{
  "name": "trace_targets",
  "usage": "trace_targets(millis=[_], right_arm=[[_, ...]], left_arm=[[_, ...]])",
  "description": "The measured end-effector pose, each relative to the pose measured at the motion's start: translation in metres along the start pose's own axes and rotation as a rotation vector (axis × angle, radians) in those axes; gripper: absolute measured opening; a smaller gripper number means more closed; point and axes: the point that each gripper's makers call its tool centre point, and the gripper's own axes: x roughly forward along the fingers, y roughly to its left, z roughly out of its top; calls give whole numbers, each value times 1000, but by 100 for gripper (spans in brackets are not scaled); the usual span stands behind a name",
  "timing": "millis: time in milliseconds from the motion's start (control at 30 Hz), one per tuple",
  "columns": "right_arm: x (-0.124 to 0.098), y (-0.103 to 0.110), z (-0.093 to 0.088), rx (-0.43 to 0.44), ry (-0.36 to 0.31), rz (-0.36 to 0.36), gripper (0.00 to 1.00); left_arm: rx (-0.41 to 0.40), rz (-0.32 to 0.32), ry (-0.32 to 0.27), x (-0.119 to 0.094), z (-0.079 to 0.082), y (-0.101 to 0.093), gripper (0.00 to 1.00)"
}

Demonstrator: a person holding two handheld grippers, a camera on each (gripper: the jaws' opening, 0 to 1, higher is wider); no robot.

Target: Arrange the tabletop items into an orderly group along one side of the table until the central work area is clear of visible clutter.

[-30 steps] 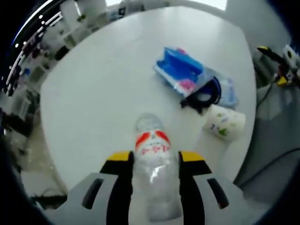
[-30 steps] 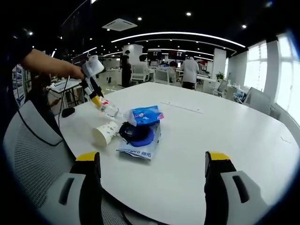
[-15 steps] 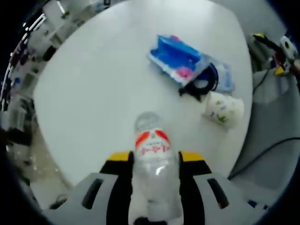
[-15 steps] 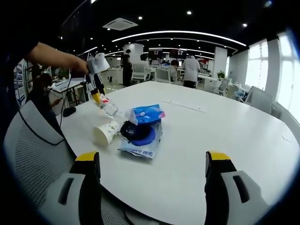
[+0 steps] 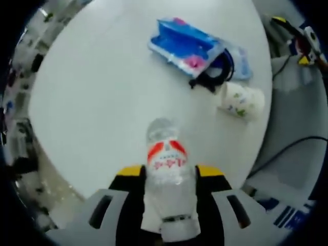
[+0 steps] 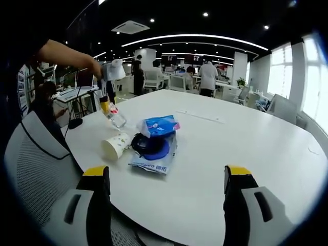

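My left gripper (image 5: 168,174) is shut on a clear plastic bottle (image 5: 166,174) with a red and white label, held in the air above the white table (image 5: 97,97). In the right gripper view the same bottle (image 6: 115,118) hangs over the table's left part, under the left gripper (image 6: 106,105). A blue tissue pack (image 5: 187,43) leans on a flat blue packet (image 6: 154,159) with a black coiled cable (image 5: 218,69). A paper cup (image 5: 238,100) with a leaf print lies on its side beside them. My right gripper (image 6: 166,177) stands open, low at the table's near edge.
A grey mesh chair (image 6: 36,164) stands at the table's near left edge. Cables trail on the floor (image 5: 287,154) beside the table. Further back are office desks, chairs and several people (image 6: 207,77). The table's right half (image 6: 256,138) is bare.
My left gripper has lifted the bottle higher above the table, so the table and items look smaller and farther in its view. The right gripper has stayed still.
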Motion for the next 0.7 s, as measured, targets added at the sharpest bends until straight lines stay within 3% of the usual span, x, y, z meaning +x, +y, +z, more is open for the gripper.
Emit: trace_targets(millis=[200, 567, 700], right_arm=[[0, -1, 1, 3, -5, -6, 92], [0, -2, 0, 0, -4, -6, 92], [0, -2, 0, 0, -4, -5, 91]], left_arm=[[76, -2, 76, 0, 8, 0, 35], [152, -6, 113, 2, 27, 3, 36], [187, -3, 154, 3, 31, 3, 36]])
